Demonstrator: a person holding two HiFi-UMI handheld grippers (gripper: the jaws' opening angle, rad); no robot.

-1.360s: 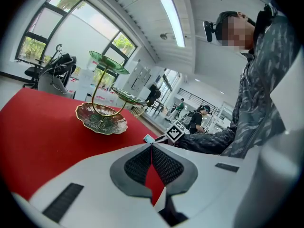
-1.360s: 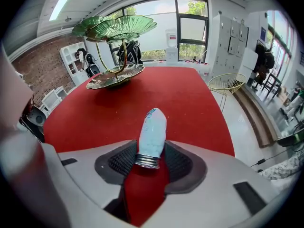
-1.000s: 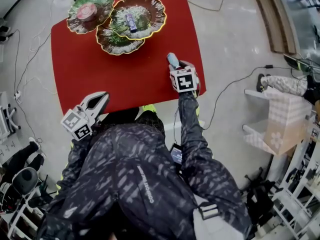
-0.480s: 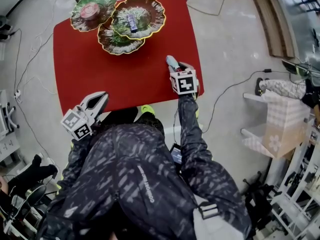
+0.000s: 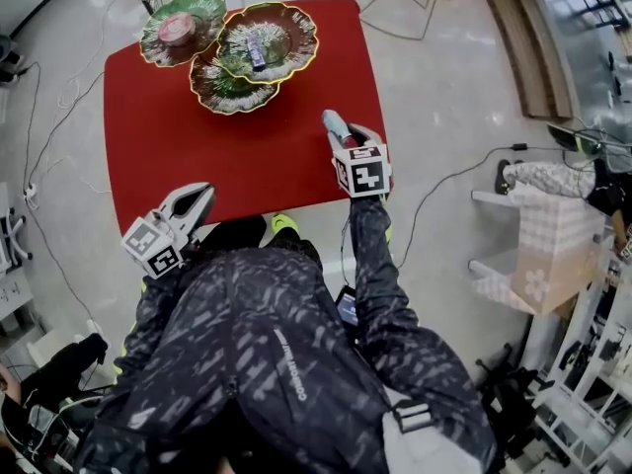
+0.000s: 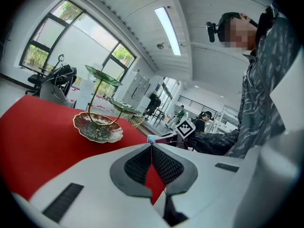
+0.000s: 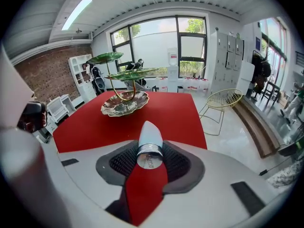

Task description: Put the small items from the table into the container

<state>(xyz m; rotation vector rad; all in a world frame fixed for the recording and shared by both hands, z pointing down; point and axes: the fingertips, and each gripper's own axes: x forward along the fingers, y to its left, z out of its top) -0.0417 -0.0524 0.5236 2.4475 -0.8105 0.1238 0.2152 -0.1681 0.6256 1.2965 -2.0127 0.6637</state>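
Note:
A red table (image 5: 247, 146) carries a tiered stand of green leaf-shaped dishes (image 5: 255, 38) at its far side. One dish holds a pink round item (image 5: 178, 26), another a small bluish item (image 5: 255, 47). My right gripper (image 5: 334, 126) hangs over the table's near right part, shut on a pale blue bulb-shaped item with a silver collar (image 7: 149, 144), tip pointing away toward the stand (image 7: 124, 82). My left gripper (image 5: 202, 194) sits at the table's near left edge, shut with nothing in it (image 6: 151, 148). The stand (image 6: 99, 122) lies ahead of it.
A yellow wire chair (image 7: 223, 101) stands on the floor beyond the table's far right corner. Cables trail across the floor on both sides. A white shelf unit (image 5: 538, 235) stands to the right. Other people are in the room's background.
The right gripper has risen off the table with the bulb-shaped item in its jaws. The left gripper has stayed where it was.

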